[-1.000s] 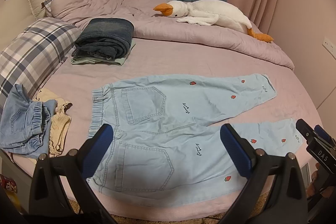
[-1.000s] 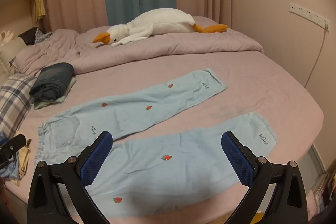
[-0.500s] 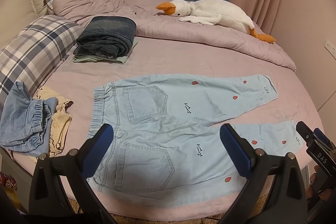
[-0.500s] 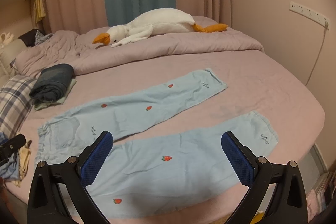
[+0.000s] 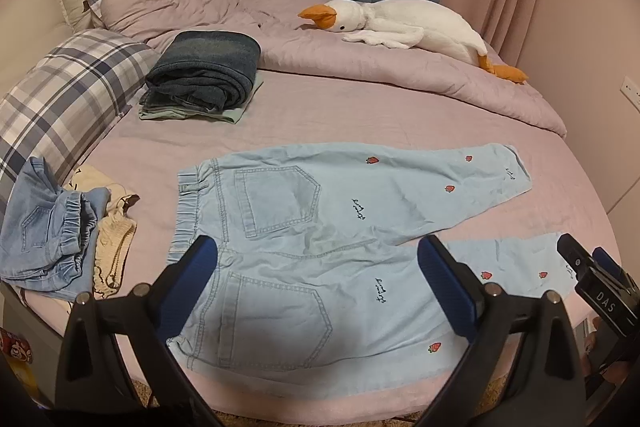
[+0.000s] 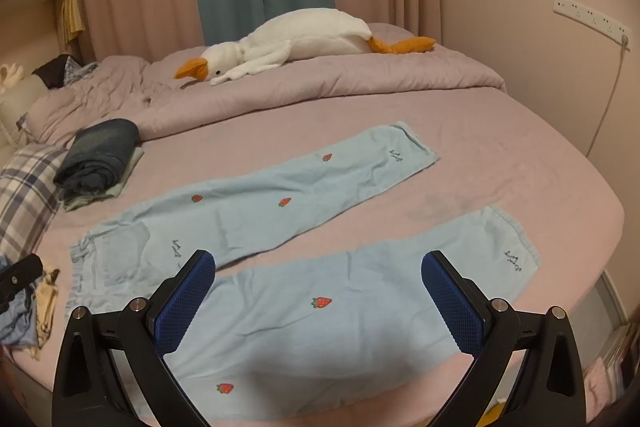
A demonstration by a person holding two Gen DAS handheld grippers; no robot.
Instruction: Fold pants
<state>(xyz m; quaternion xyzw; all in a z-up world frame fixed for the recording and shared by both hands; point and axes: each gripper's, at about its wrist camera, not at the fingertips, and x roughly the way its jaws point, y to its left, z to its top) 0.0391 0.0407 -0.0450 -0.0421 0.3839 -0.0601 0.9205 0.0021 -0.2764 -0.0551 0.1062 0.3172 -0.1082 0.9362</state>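
Light blue pants (image 5: 320,227) with strawberry embroidery lie flat on the pink bed, back pockets up, waistband at the left, both legs spread apart toward the right. In the right wrist view the pants (image 6: 280,327) show both legs, the near one under the fingers. My left gripper (image 5: 316,279) is open and empty, above the near back pocket and seat. My right gripper (image 6: 318,297) is open and empty, above the near leg. The right gripper's body also shows at the left wrist view's right edge (image 5: 600,287).
A folded stack of dark jeans (image 5: 204,79) lies at the back left beside a plaid pillow (image 5: 64,99). A crumpled denim and cream pile (image 5: 60,235) lies at the left edge. A plush goose (image 5: 400,27) rests on the bunched duvet. The bed's near edge (image 5: 360,403) is close.
Both views have shifted only slightly; the left camera has tilted a little so the scene sits lower. The pants have not moved and both grippers stay open.
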